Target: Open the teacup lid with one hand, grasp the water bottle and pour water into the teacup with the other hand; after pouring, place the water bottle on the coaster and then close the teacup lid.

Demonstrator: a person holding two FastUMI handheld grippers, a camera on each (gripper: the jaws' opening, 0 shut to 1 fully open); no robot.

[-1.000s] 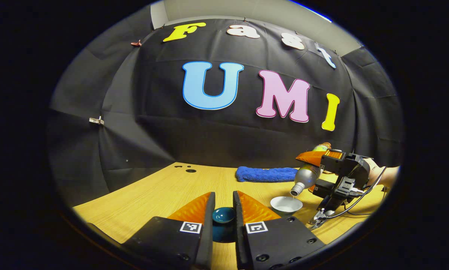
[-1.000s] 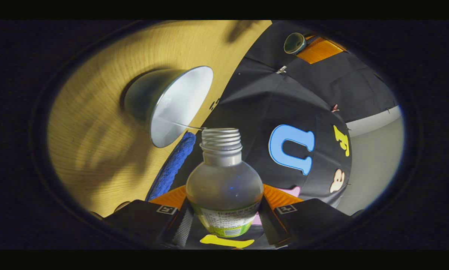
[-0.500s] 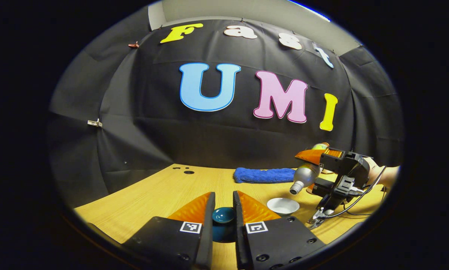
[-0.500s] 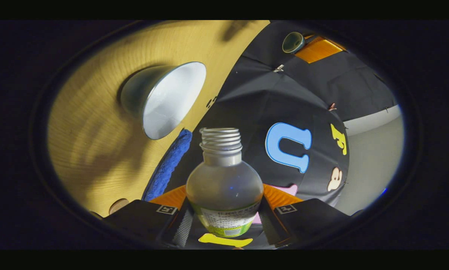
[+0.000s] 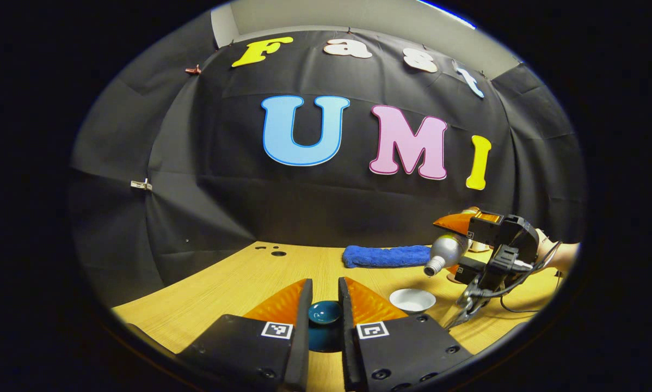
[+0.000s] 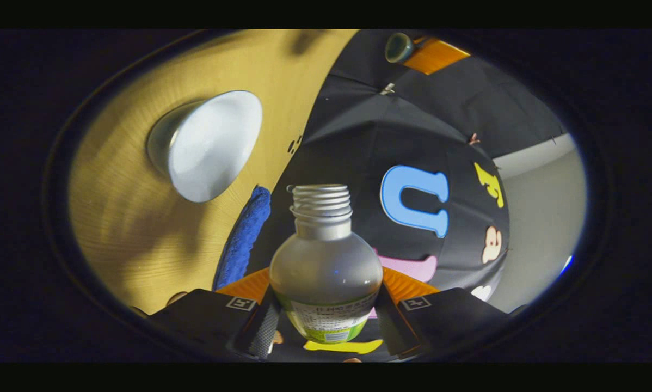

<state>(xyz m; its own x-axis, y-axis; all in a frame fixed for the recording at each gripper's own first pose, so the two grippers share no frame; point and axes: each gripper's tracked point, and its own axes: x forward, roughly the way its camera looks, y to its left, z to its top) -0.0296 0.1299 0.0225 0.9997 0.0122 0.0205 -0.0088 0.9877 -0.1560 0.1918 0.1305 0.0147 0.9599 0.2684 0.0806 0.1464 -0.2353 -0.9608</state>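
Holding the teacup lid pinched between its fingers above the surface, the left gripper in the left gripper view should keep steady while, off to its right, the right gripper tips the water bottle back upright over the open white teacup, whose contents I cannot make out; the blue towel lies behind

Judging from the right gripper view, the fingers clamp the uncapped, largely empty-looking bottle's shoulder, its mouth clear of the teacup, so righting it slowly before seeking the coaster seems wise
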